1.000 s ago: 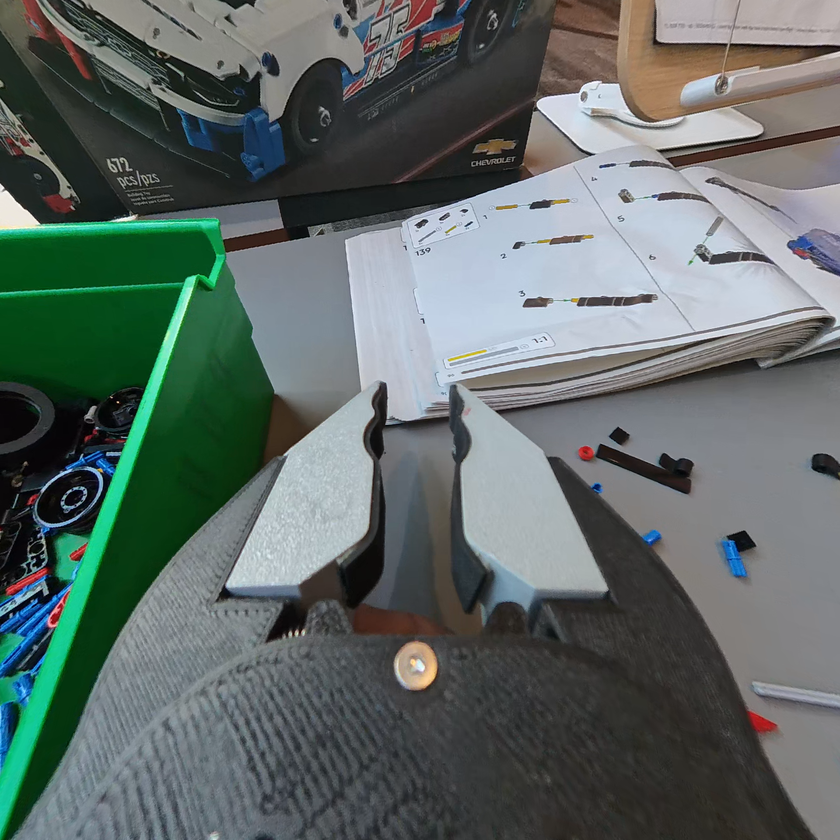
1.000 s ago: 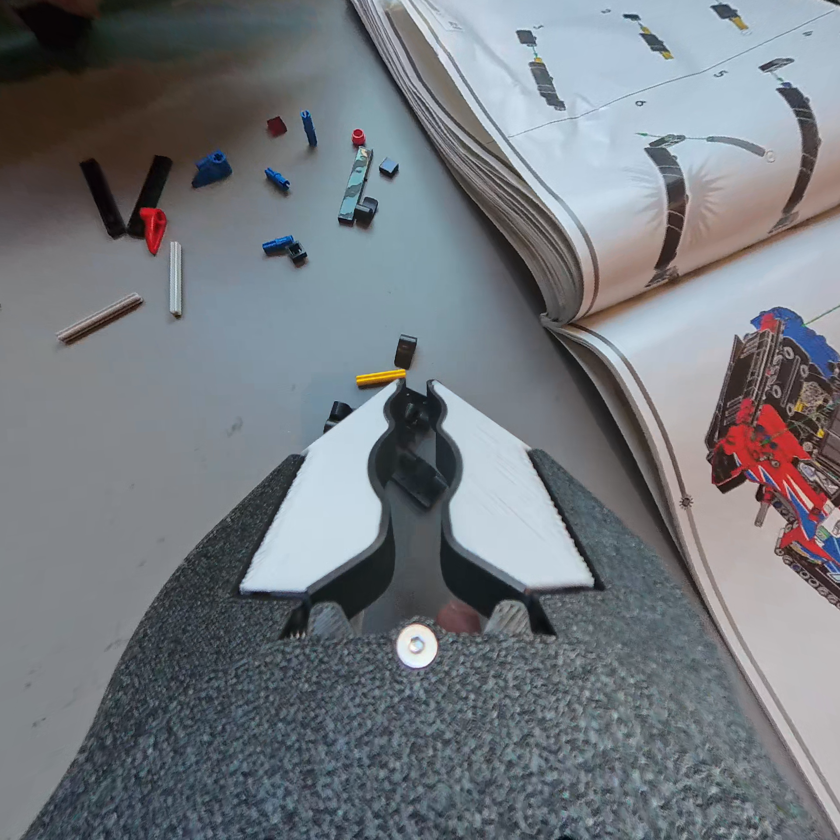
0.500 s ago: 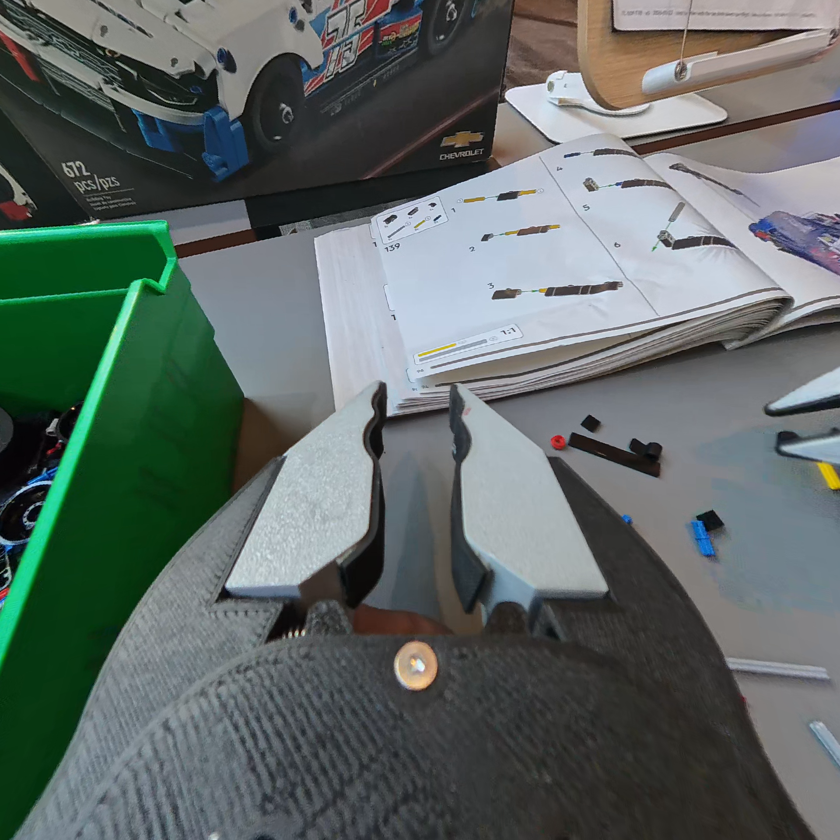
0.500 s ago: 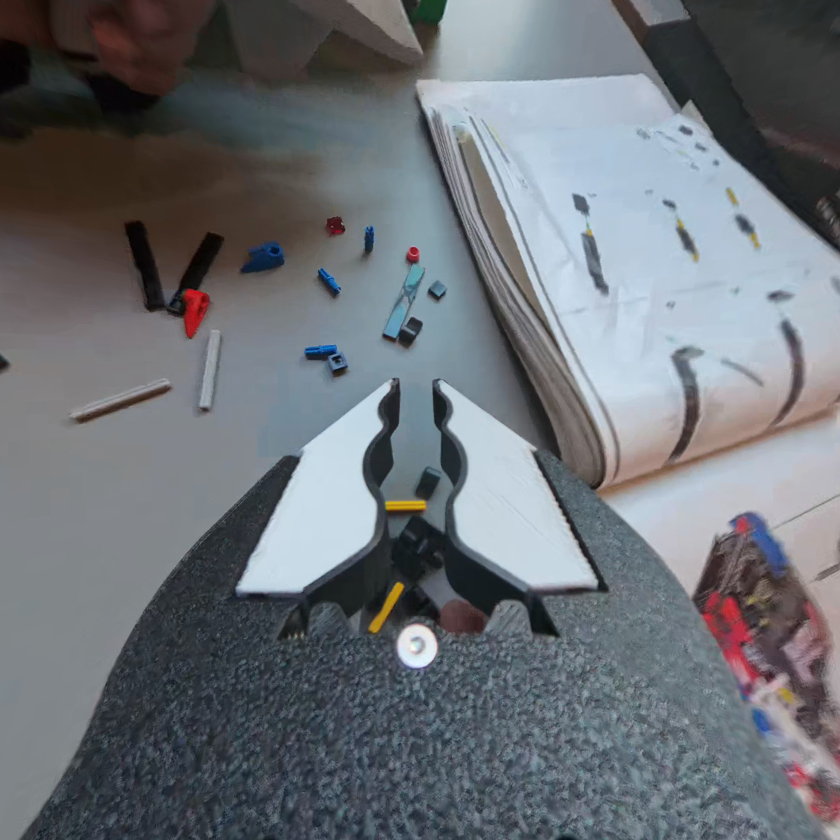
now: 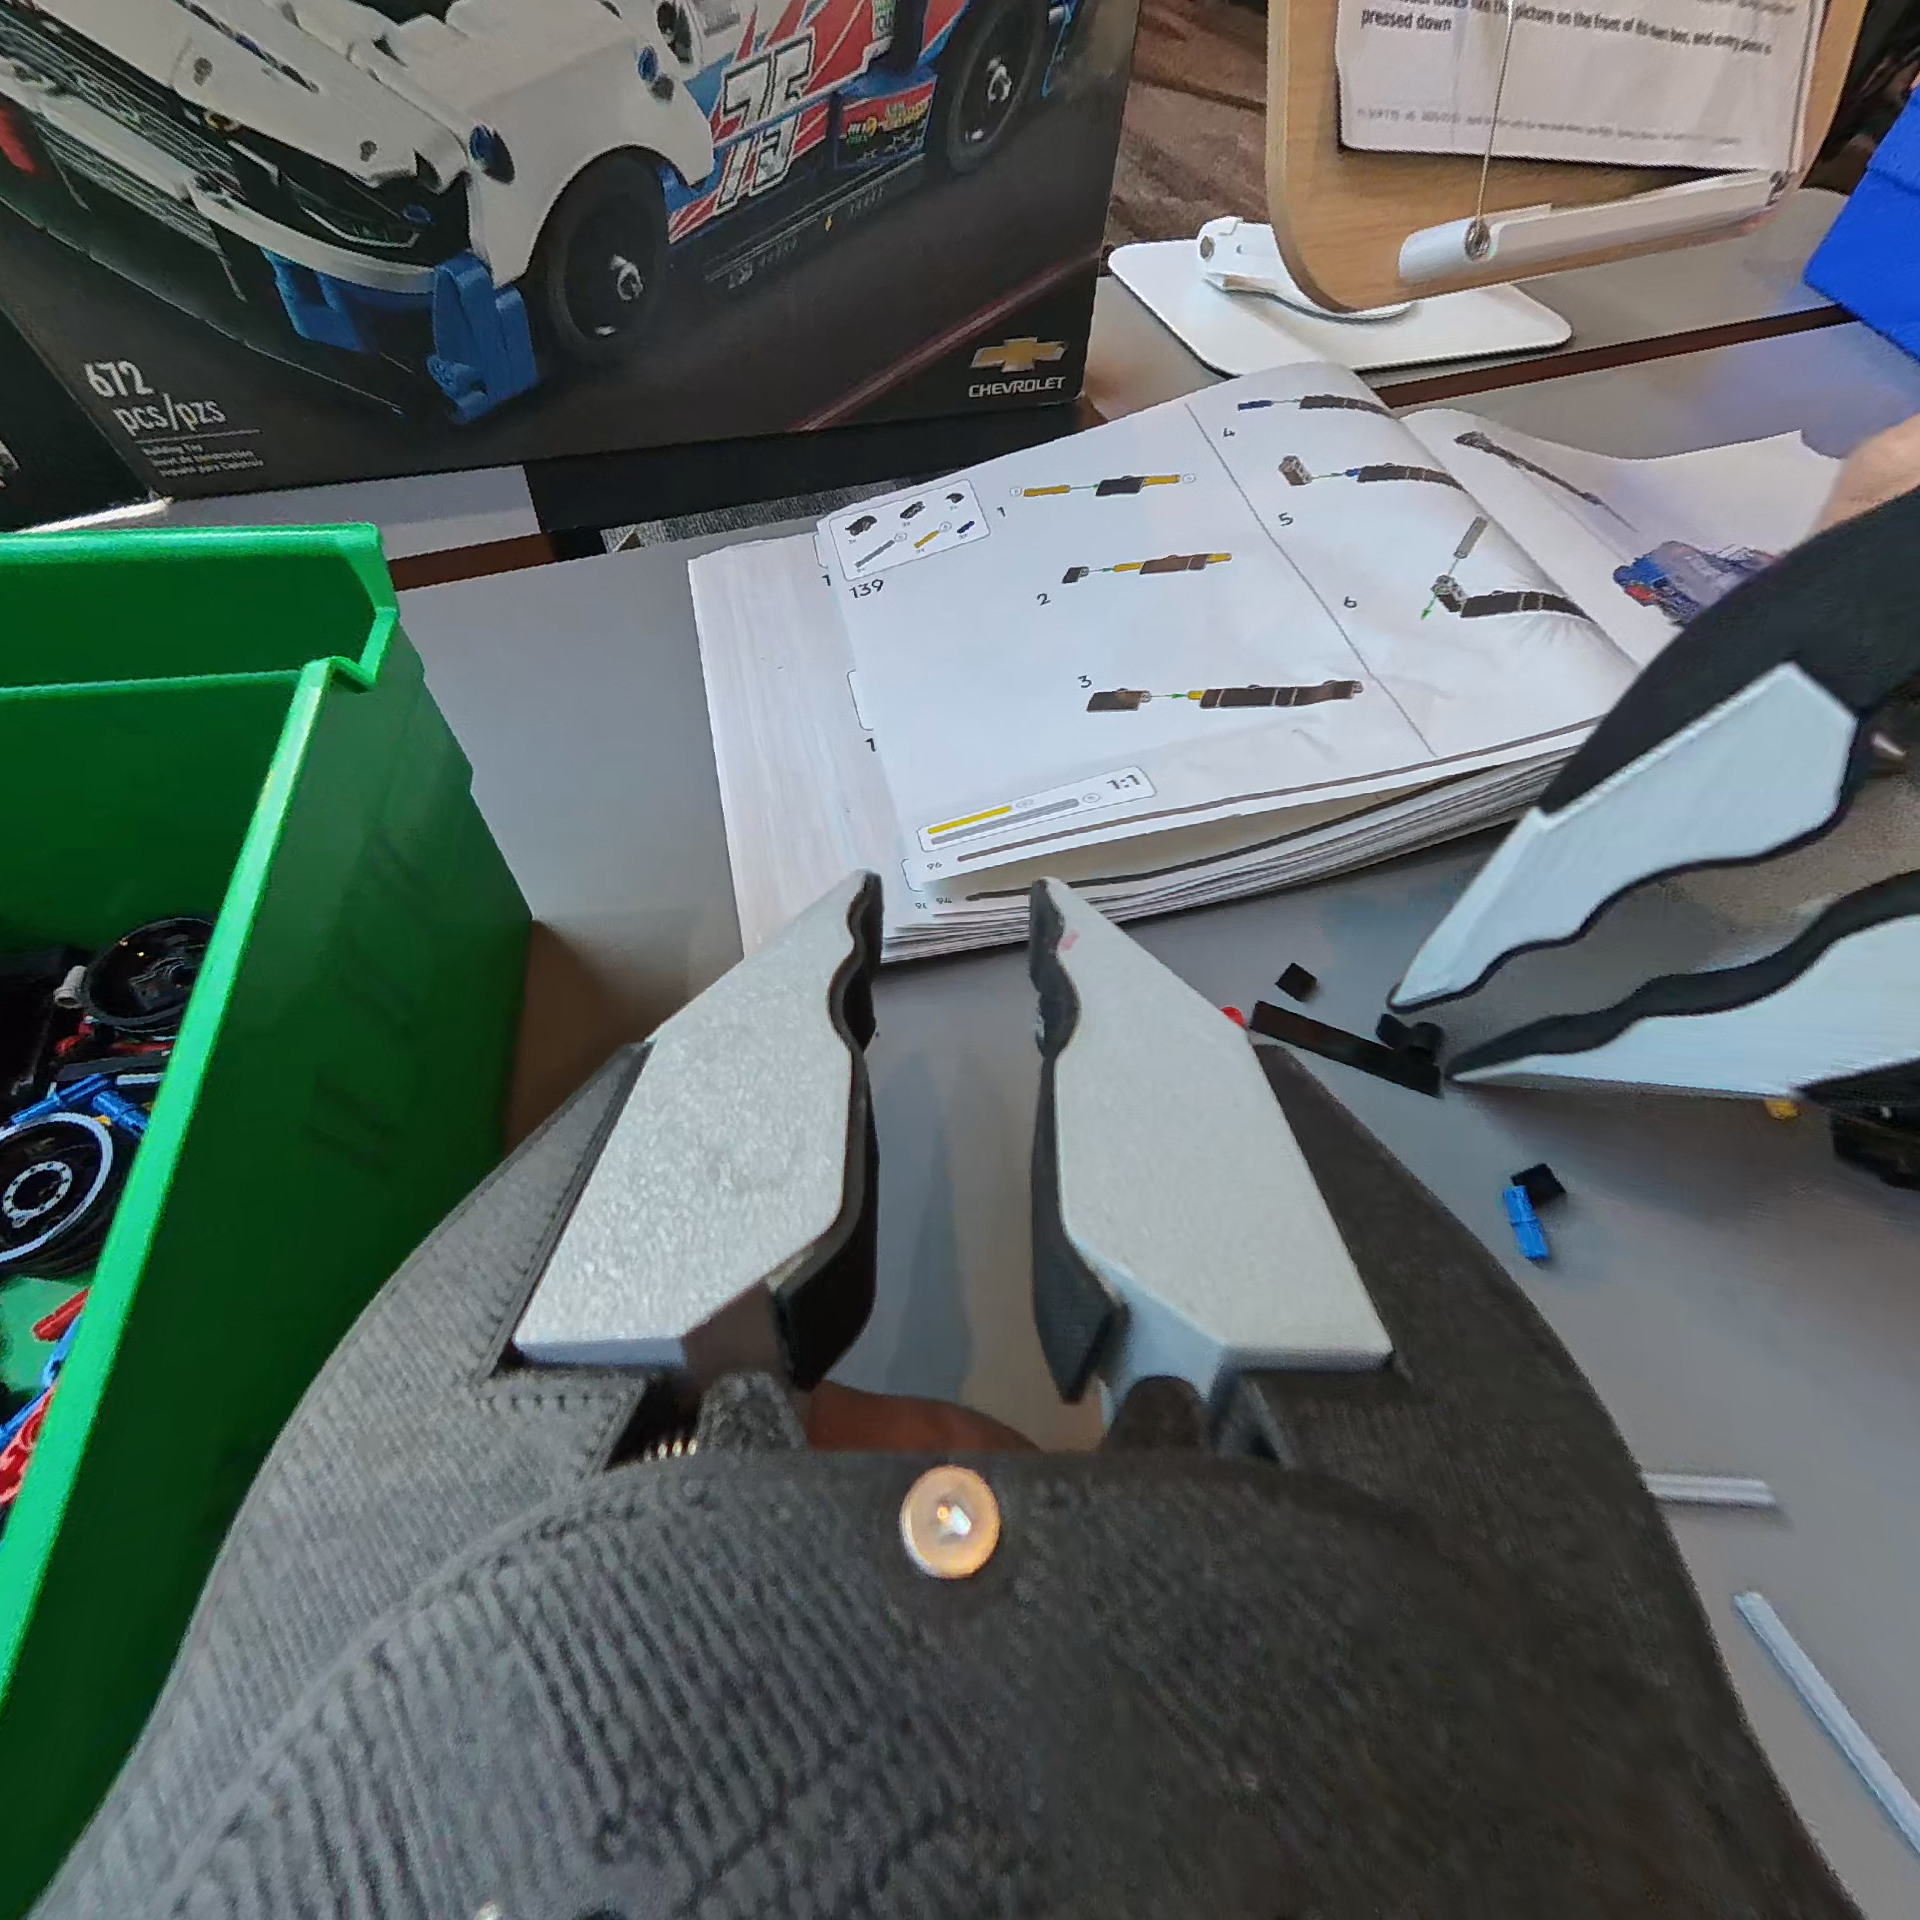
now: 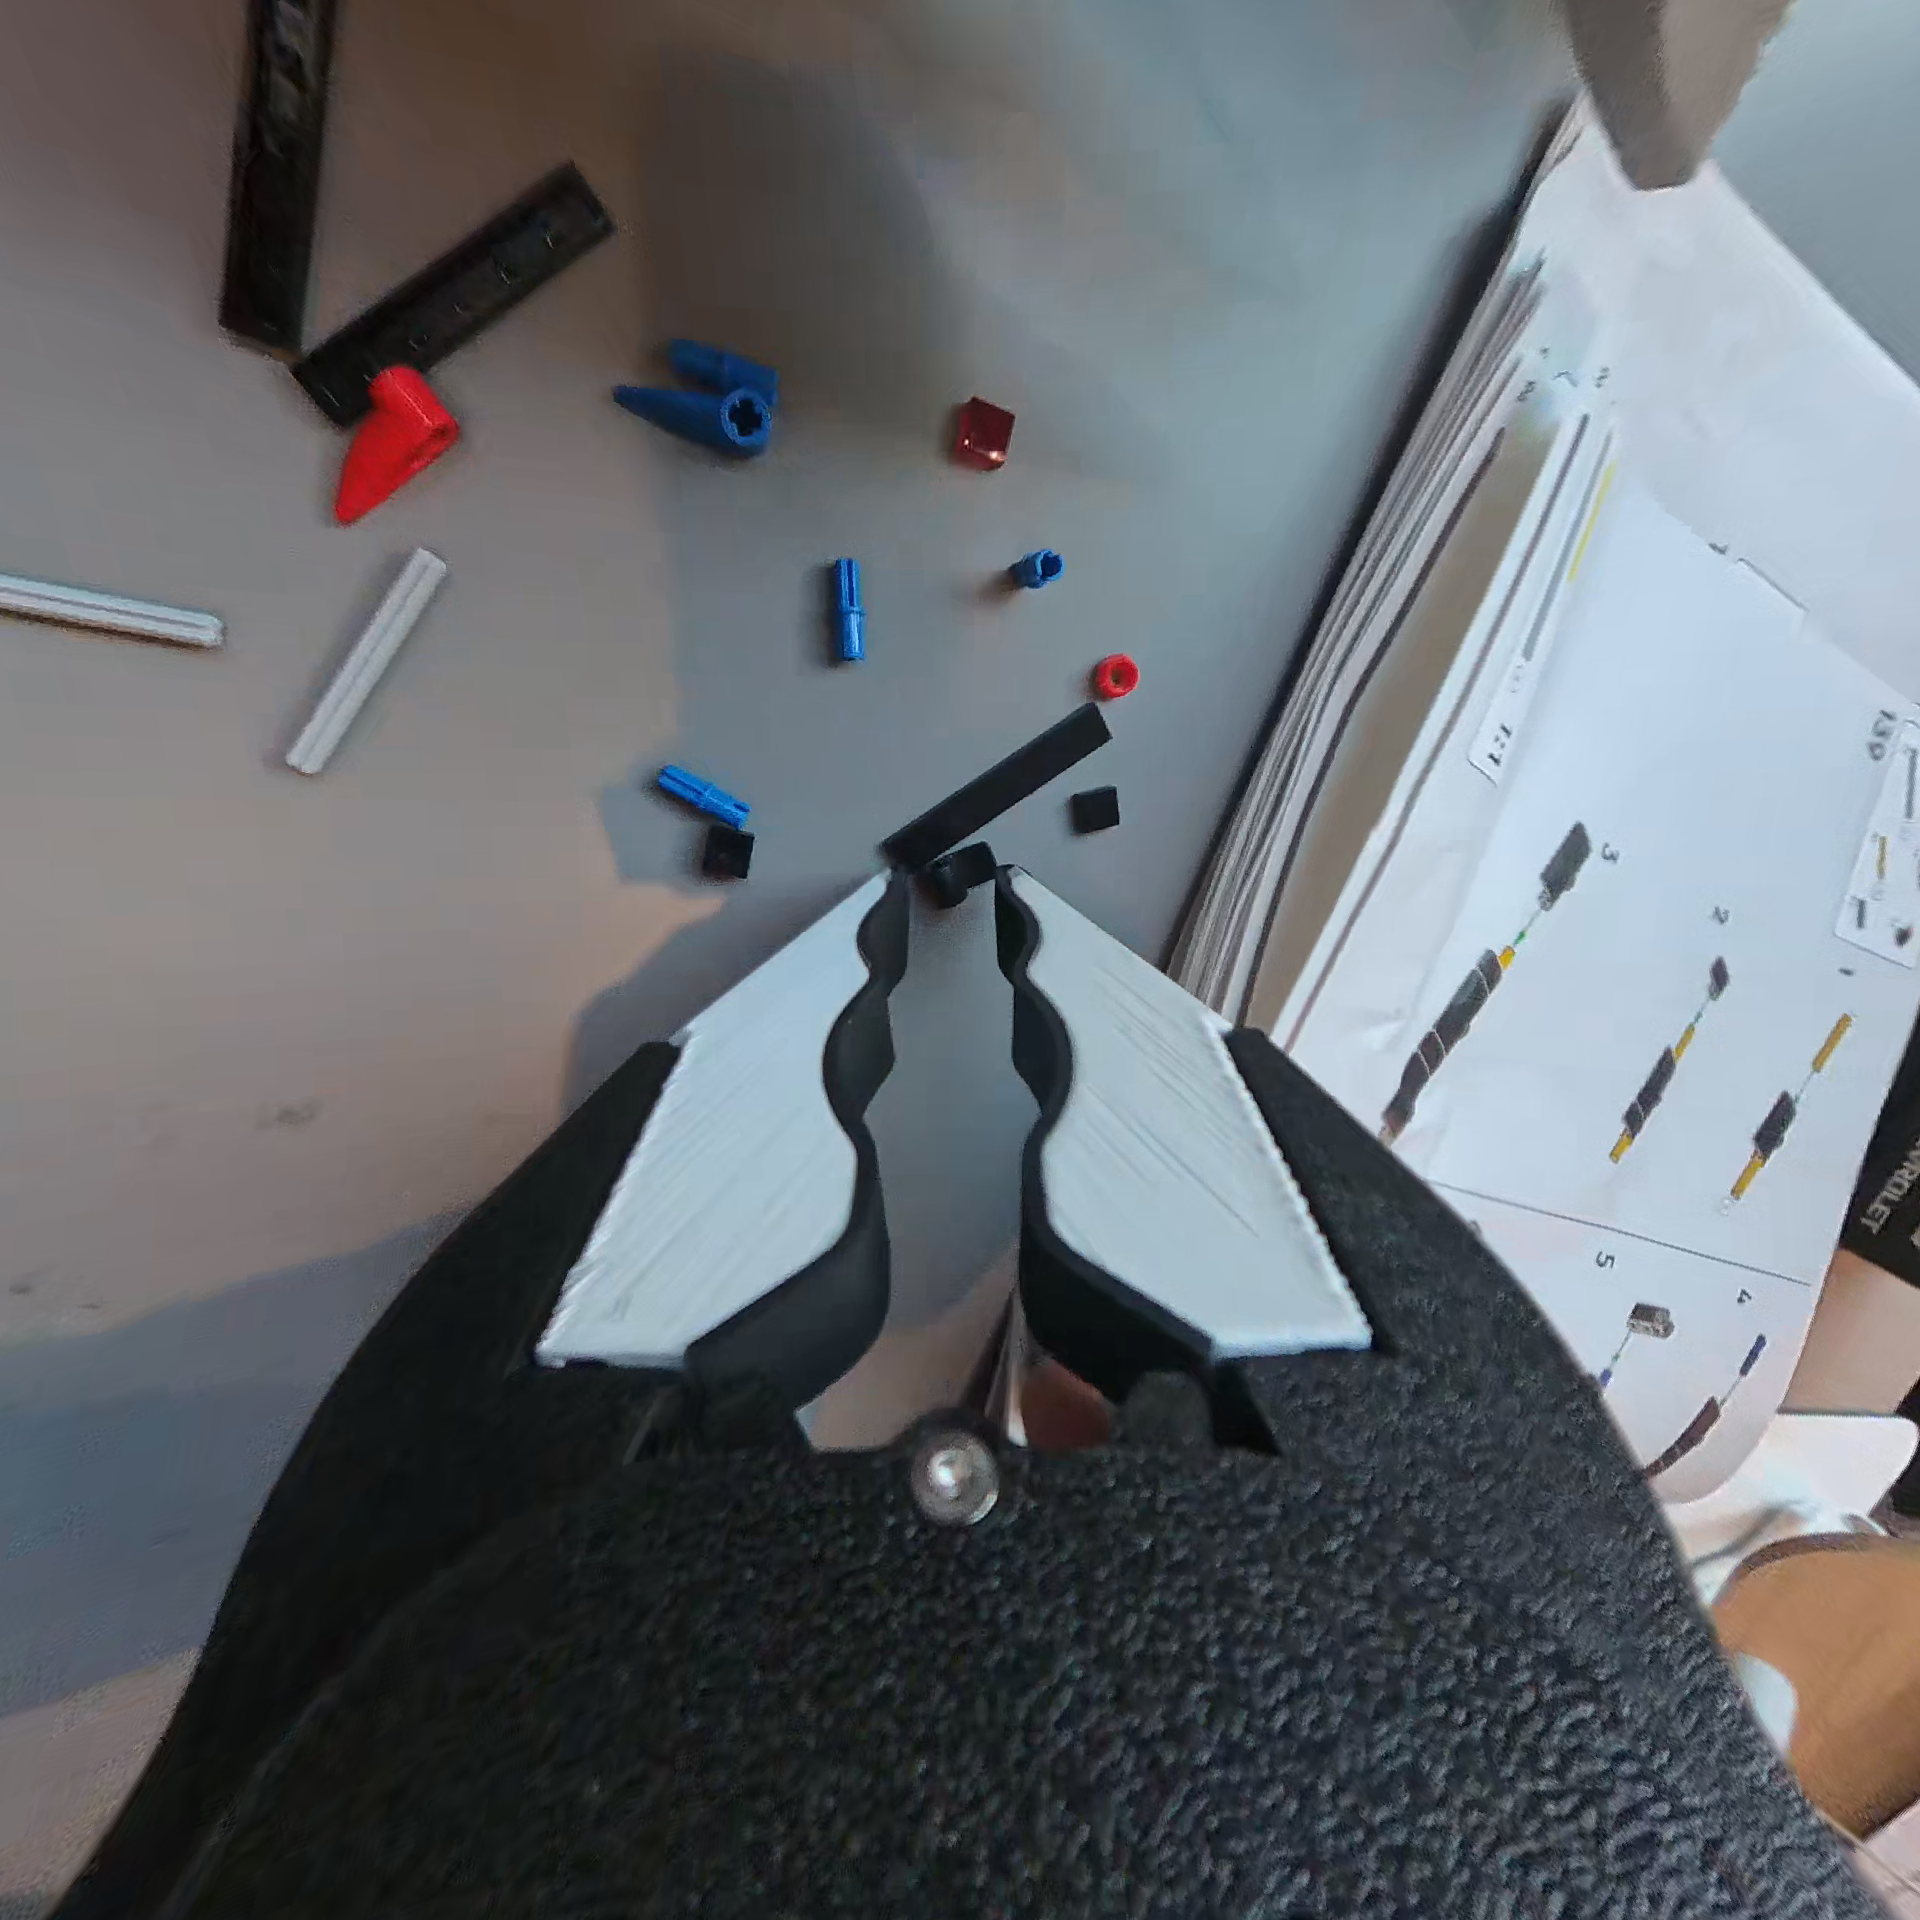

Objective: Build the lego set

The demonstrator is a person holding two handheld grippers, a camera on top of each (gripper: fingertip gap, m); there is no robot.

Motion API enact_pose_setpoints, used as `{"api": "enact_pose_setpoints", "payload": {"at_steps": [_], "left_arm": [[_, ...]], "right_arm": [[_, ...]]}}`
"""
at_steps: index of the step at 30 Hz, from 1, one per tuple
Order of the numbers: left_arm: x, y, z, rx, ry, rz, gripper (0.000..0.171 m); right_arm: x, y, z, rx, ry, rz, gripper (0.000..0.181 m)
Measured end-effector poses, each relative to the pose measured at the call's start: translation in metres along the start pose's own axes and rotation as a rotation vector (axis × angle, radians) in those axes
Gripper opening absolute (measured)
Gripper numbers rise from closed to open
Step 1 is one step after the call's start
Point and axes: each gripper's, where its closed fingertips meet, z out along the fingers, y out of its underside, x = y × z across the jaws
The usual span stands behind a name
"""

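My right gripper (image 6: 948,885) is open and low over the grey table (image 6: 520,1039). Its tips stand on either side of a small black connector (image 6: 961,871), which lies at the near end of a long black plate (image 6: 997,784). The left wrist view shows the same right gripper (image 5: 1421,1031) at the connector (image 5: 1408,1035) and plate (image 5: 1335,1042). My left gripper (image 5: 956,914) is open and empty, held above the table between the green bin (image 5: 343,987) and the open instruction booklet (image 5: 1143,665).
Loose parts lie beyond the right gripper: blue pins (image 6: 847,610), a red cone piece (image 6: 390,442), grey axles (image 6: 364,662), black beams (image 6: 457,286). The booklet (image 6: 1558,831) is to its right. The set's box (image 5: 540,229) and a stand (image 5: 1455,260) are at the back. The tips of one gripper are about 15 centimeters away from the tips of the other.
My right gripper has left the yellow axle and black pieces and moved over to the black connector and plate, coming into the left wrist view. My left gripper has drifted slightly right, still open.
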Motion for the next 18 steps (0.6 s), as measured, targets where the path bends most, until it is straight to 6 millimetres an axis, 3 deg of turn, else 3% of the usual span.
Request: {"api": "enact_pose_setpoints", "payload": {"at_steps": [6,12,18], "left_arm": [[0.001,-0.001,-0.001,0.002,0.004,0.002,0.025],[0.004,-0.002,-0.002,0.004,0.013,0.003,0.025],[0.009,-0.001,-0.002,0.003,0.019,0.022,0.025]], "right_arm": [[-0.007,0.013,0.0,-0.09,-0.099,0.0,0.006],[-0.04,0.049,-0.016,-0.157,-0.208,0.101,0.007],[-0.047,0.06,-0.034,-0.109,-0.201,0.195,0.013]]}}
